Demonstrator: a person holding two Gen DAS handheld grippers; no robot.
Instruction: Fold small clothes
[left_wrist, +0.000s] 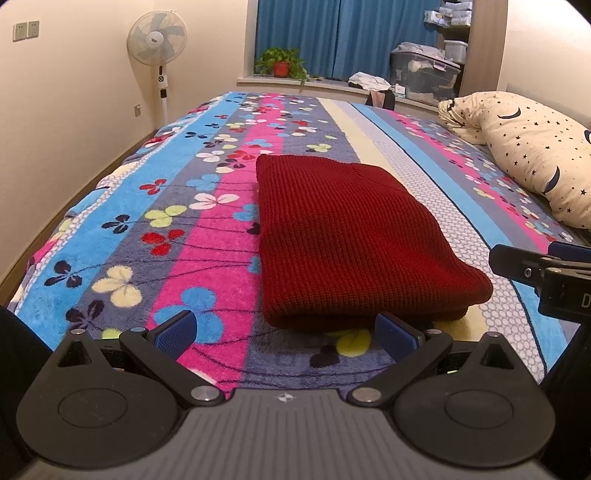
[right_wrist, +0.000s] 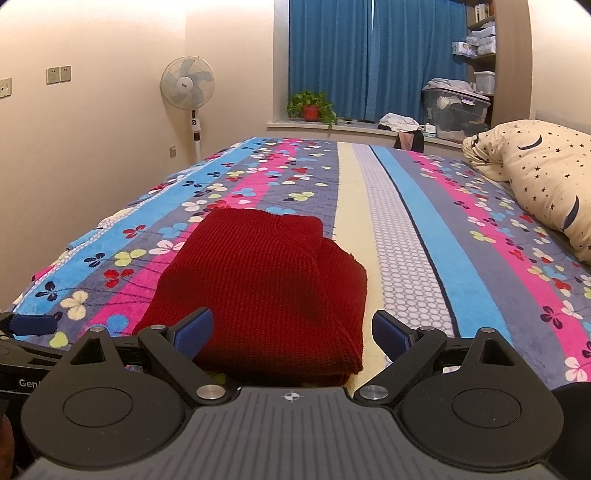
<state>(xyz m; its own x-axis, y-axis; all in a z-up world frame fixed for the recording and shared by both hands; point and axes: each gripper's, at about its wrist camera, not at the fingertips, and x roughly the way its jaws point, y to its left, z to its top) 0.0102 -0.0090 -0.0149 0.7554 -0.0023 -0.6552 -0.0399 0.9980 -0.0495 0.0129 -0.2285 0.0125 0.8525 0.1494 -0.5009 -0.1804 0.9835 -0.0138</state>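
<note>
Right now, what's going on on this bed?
A person holds a two-finger gripper in each hand over a bed covered with a floral striped blanket. A dark red knit sweater lies on it, already folded into a compact rectangle. The left gripper and the right gripper are both open at the sweater's near edge, and neither holds any fabric. A star-patterned pillow lies off to the right.
</note>
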